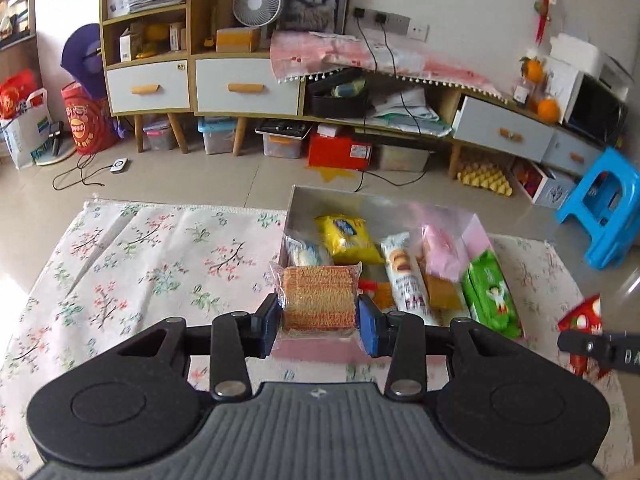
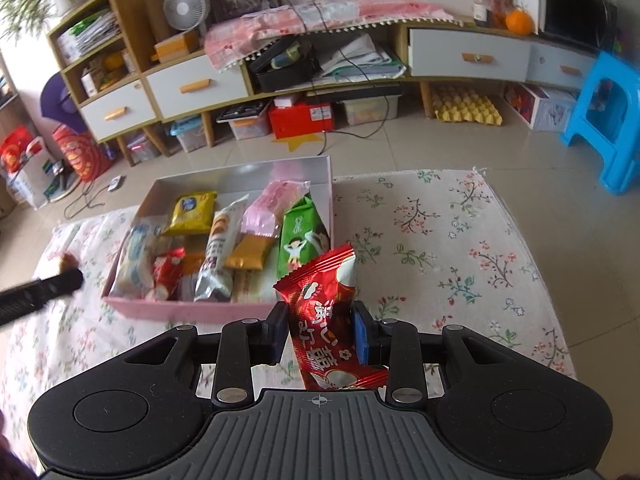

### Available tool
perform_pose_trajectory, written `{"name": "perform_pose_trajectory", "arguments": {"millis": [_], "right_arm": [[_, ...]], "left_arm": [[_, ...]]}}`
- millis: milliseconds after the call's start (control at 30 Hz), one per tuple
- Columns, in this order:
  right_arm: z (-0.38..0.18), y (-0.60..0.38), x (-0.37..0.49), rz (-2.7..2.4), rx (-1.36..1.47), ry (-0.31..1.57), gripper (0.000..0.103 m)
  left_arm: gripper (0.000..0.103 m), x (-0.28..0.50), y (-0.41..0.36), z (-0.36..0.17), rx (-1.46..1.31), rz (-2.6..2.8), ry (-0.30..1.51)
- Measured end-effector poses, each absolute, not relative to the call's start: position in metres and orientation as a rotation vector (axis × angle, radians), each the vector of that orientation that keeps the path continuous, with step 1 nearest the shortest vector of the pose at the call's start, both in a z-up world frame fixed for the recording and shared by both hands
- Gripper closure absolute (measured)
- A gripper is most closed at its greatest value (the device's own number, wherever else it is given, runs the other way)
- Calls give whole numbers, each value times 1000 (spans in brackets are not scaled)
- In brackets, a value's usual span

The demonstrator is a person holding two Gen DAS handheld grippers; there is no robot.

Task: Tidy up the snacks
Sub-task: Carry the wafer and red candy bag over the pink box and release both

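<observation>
While both grippers hold a snack, this is how things sit:

Left gripper (image 1: 319,320): its two blue pads are squeezed onto the sides of a clear-wrapped cracker pack (image 1: 318,298). The pack is held up in front of the near wall of the box.

Right gripper (image 2: 320,330): its pads are pressed tight on a red snack bag (image 2: 326,312). The bag stands up between the pads, with its top edge a bit tilted. It is just beside the near right corner of the box, over the cloth.

Pink box (image 2: 176,307): it sits on the flowery cloth (image 2: 440,240) and is open on top. Many snacks lie inside it.

Yellow bag (image 2: 191,210): near the back of the box, toward the left.

Long white cookie pack (image 2: 218,248): in the middle of the box, lying front to back.

Pink pack (image 2: 266,208): to the right of the cookie pack, resting on top of other snacks.

Green pack (image 2: 300,240): along the right wall of the box.

Small gold pack (image 2: 248,254): between the cookie pack and the green pack.

Small red candy pack (image 2: 168,270): near the front left of the box.

Blue stool (image 2: 608,120): on the floor, well apart from the cloth, on the right.

Cabinet (image 2: 168,92): against the far wall, with white drawers.
</observation>
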State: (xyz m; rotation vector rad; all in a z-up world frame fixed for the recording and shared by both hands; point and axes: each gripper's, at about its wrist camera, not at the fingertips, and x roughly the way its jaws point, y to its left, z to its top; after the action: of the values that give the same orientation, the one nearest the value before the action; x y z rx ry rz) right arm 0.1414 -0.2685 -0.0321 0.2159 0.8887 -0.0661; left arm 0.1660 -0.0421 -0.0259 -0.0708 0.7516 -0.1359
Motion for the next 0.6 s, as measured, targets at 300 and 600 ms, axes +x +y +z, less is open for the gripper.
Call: {"name": "perform_pose_trajectory", "arguments": {"millis": [300, 600], "right_arm": [[-29, -269, 178, -52, 281, 842, 71], [-32, -236, 223, 37, 333, 794, 68]], "left_arm": [[66, 200, -40, -30, -226, -273, 742], [54, 215, -65, -44, -186, -312, 809]]}}
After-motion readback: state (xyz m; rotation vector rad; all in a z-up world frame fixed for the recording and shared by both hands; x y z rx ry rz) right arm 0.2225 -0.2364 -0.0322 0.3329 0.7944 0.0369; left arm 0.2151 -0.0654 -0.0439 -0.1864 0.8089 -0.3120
